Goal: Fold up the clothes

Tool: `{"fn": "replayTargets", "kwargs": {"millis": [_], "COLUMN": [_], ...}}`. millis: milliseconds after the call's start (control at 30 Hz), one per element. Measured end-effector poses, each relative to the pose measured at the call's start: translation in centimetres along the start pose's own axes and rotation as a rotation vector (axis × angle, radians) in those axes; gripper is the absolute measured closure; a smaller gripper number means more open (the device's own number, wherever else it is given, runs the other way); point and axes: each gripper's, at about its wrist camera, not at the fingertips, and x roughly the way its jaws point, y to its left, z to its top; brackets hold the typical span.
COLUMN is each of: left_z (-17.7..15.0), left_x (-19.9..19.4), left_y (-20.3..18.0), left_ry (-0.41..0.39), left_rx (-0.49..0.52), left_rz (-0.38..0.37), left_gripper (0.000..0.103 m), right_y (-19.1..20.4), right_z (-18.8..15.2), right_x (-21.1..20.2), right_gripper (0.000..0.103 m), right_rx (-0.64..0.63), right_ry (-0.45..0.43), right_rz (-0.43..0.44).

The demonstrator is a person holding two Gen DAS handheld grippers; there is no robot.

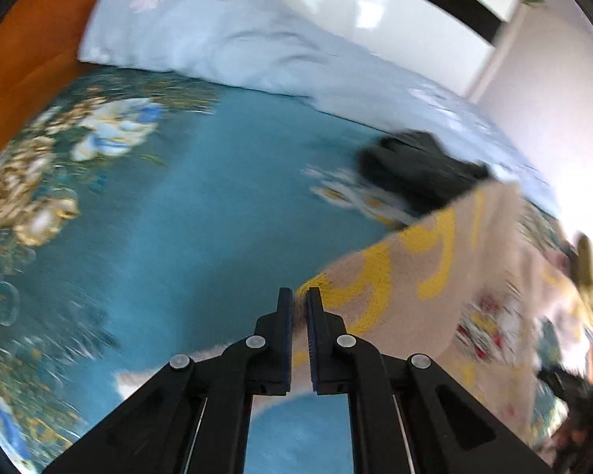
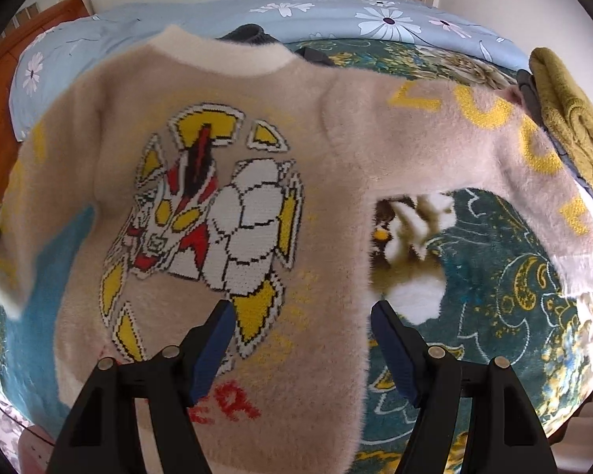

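Note:
A fuzzy beige sweater (image 2: 328, 150) with a knitted robot picture and yellow letters on its sleeves lies face up on the teal floral bedspread (image 2: 494, 276). My right gripper (image 2: 300, 316) is open above the sweater's lower body, jaws wide apart and empty. In the left wrist view my left gripper (image 1: 299, 296) is shut on the end of the sweater's sleeve (image 1: 395, 276) and holds it lifted above the bedspread (image 1: 197, 217). The view is blurred by motion.
A dark garment (image 1: 419, 166) lies at the head of the bed, also seen behind the collar (image 2: 253, 33). An olive knit (image 2: 569, 118) lies at the right edge. Light blue flowered pillows (image 1: 201, 35) and an orange headboard (image 1: 23, 51) stand behind.

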Motion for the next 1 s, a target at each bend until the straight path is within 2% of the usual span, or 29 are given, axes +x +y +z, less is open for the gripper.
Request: {"fn": "replayTargets", "kwargs": {"millis": [100, 200, 233, 300, 367, 400, 433, 500, 600, 733, 767, 800, 900, 967, 1000], "left_z": [2.0, 2.6, 2.4, 1.5, 0.3, -0.6, -1.5, -3.5, -6.4, -9.5, -10.0, -10.5, -11.0, -11.2, -11.3], "left_x": [2.0, 3.5, 3.3, 1.9, 0.9, 0.6, 0.6, 1.0, 3.2, 6.1, 6.7, 6.9, 7.0, 7.0, 7.1], "left_y": [1.6, 3.5, 3.9, 4.2, 3.2, 2.2, 1.1, -1.5, -5.1, -7.5, -7.9, -8.1, -8.6, -8.7, -8.9], "left_ry": [0.030, 0.085, 0.081, 0.055, 0.064, 0.079, 0.101, 0.153, 0.258, 0.357, 0.375, 0.381, 0.368, 0.373, 0.382], "left_rx": [-0.076, -0.182, -0.224, -0.300, -0.314, -0.296, -0.272, -0.217, -0.144, -0.159, -0.174, -0.188, -0.232, -0.265, -0.276], "left_rz": [0.154, 0.201, 0.172, 0.055, -0.077, -0.135, -0.175, -0.232, -0.252, -0.241, -0.245, -0.244, -0.222, -0.221, -0.216], "left_gripper": [0.099, 0.099, 0.099, 0.099, 0.094, 0.084, 0.070, 0.057, 0.052, 0.051, 0.051, 0.051, 0.053, 0.065, 0.081], "right_y": [-0.7, -1.5, -1.8, -2.6, -3.7, -4.4, -5.1, -6.6, -7.4, -8.2, -8.4, -8.7, -9.2, -9.1, -9.0], "right_z": [-0.1, 0.0, 0.0, 0.0, -0.2, -0.4, -0.6, -1.5, -2.7, -4.0, -4.3, -4.7, -5.4, -5.6, -5.7], "right_x": [-0.1, -0.6, -0.8, -1.1, -1.0, -0.8, -0.6, 0.0, 1.0, 1.9, 2.1, 2.5, 2.9, 3.1, 3.2], "right_gripper": [0.029, 0.029, 0.029, 0.029, 0.029, 0.029, 0.029, 0.029, 0.029, 0.033, 0.038, 0.048, 0.063, 0.070, 0.071], "right_rx": [0.016, 0.029, 0.033, 0.049, 0.099, 0.144, 0.188, 0.294, 0.366, 0.391, 0.396, 0.408, 0.439, 0.452, 0.454], "right_ry": [0.002, -0.005, -0.012, -0.024, -0.020, -0.012, -0.004, 0.017, 0.057, 0.090, 0.096, 0.111, 0.125, 0.134, 0.140], "right_rz": [-0.003, -0.002, 0.001, 0.010, 0.036, 0.062, 0.089, 0.162, 0.236, 0.270, 0.274, 0.280, 0.318, 0.376, 0.400]}}
